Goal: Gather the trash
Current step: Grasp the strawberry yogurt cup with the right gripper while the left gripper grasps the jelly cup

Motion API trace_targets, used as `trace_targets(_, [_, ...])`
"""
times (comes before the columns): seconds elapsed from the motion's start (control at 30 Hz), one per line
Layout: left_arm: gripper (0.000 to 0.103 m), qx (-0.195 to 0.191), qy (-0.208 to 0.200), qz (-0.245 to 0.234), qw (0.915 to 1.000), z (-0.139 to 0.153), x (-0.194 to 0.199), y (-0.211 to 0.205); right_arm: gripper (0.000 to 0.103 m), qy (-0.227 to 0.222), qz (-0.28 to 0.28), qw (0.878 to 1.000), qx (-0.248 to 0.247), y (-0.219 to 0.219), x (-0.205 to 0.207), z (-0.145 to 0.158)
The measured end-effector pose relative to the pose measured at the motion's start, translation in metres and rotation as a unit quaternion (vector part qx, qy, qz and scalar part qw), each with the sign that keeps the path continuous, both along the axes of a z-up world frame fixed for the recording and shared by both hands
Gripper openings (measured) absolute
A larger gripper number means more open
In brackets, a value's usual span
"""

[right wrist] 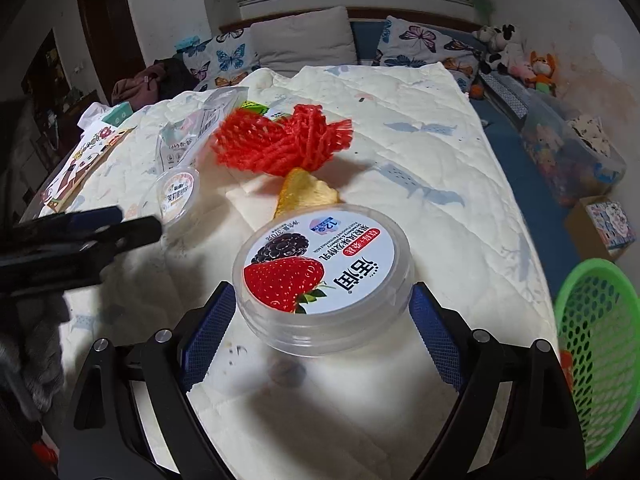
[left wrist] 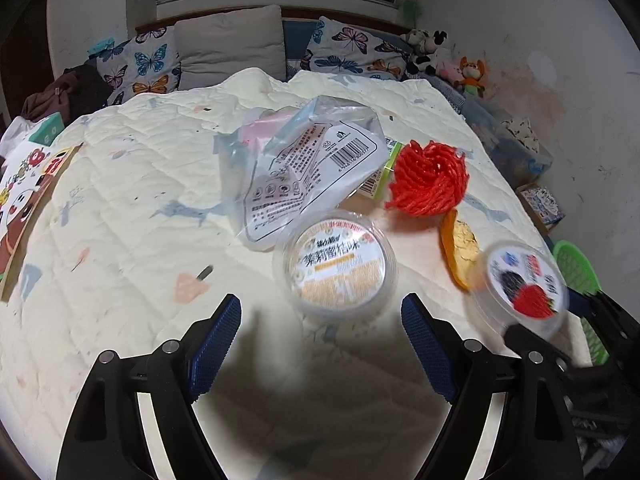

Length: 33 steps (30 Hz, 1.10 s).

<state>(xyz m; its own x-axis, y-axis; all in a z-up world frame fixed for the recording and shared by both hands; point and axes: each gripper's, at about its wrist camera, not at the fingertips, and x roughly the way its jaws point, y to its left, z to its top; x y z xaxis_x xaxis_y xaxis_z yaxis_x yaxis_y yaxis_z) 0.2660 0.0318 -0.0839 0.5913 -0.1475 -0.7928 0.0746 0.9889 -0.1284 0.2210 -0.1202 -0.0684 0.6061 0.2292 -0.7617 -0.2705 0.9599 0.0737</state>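
The right tool (right wrist: 322,312) has its two blue-padded fingers (right wrist: 204,336) on either side of the round clear plastic cup with the strawberry and blackberry lid (right wrist: 320,276). The pads sit right at the cup's sides, and the cup looks lifted a little above the cream quilted bed cover (right wrist: 420,128), with a shadow under it. The pictures do not show for sure if the pads press on it.

The left tool (left wrist: 320,320) is wide open and holds nothing. Its blue pads (left wrist: 216,344) stand well apart, just in front of the other round clear plastic cup with the orange and white lid (left wrist: 336,268), which lies on the bed cover.

Just behind the strawberry cup lies a piece of orange peel (right wrist: 306,194). Behind the peel is a bunch of red foam fruit net (right wrist: 282,142). Beside the net, on the side away from the wall, is a clear plastic bag with black print and a barcode (left wrist: 304,168). A small green and white packet (left wrist: 384,172) peeks out between the bag and the net.

To the right of the strawberry cup, off the edge of the bed, is a green plastic basket with holes (right wrist: 596,344).

At the far end of the bed, well beyond the strawberry cup, are butterfly pillows (right wrist: 228,60), a grey pillow (right wrist: 304,36) and stuffed toys (right wrist: 508,52).
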Motion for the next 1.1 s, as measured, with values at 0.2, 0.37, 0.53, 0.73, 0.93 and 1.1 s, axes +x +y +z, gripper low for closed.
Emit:
trace_targets(0.2, [0.079,0.018,-0.006,-0.012,0.9997,-0.002,0.011,-0.013,0.087,0.011,-0.003,1.000,0.003,-0.007,-0.005,-0.007])
trace_targets(0.37, [0.079,0.019,-0.003,-0.009,0.9998,-0.006,0.018,-0.015,0.087,0.019,-0.004,1.000,0.004,-0.007,-0.007,-0.015])
trace_targets(0.53, [0.074,0.027,-0.001,-0.008,0.9996,-0.008,0.023,-0.016,0.087,0.029,0.000,1.000,0.003,-0.006,-0.007,-0.020])
trace_targets(0.73, [0.068,0.025,-0.003,-0.005,0.9997,-0.008,0.023,-0.014,0.088,0.028,0.005,1.000,-0.004,-0.002,-0.006,-0.021])
trace_targets(0.93, [0.067,0.028,-0.005,-0.006,0.9996,-0.008,0.024,-0.015,0.092,0.026,0.004,1.000,-0.014,0.001,-0.004,-0.022])
trace_targets(1.1, [0.067,0.026,-0.009,-0.007,0.9996,-0.006,0.021,-0.014,0.094,0.021,-0.002,1.000,-0.011,-0.001,-0.001,-0.019])
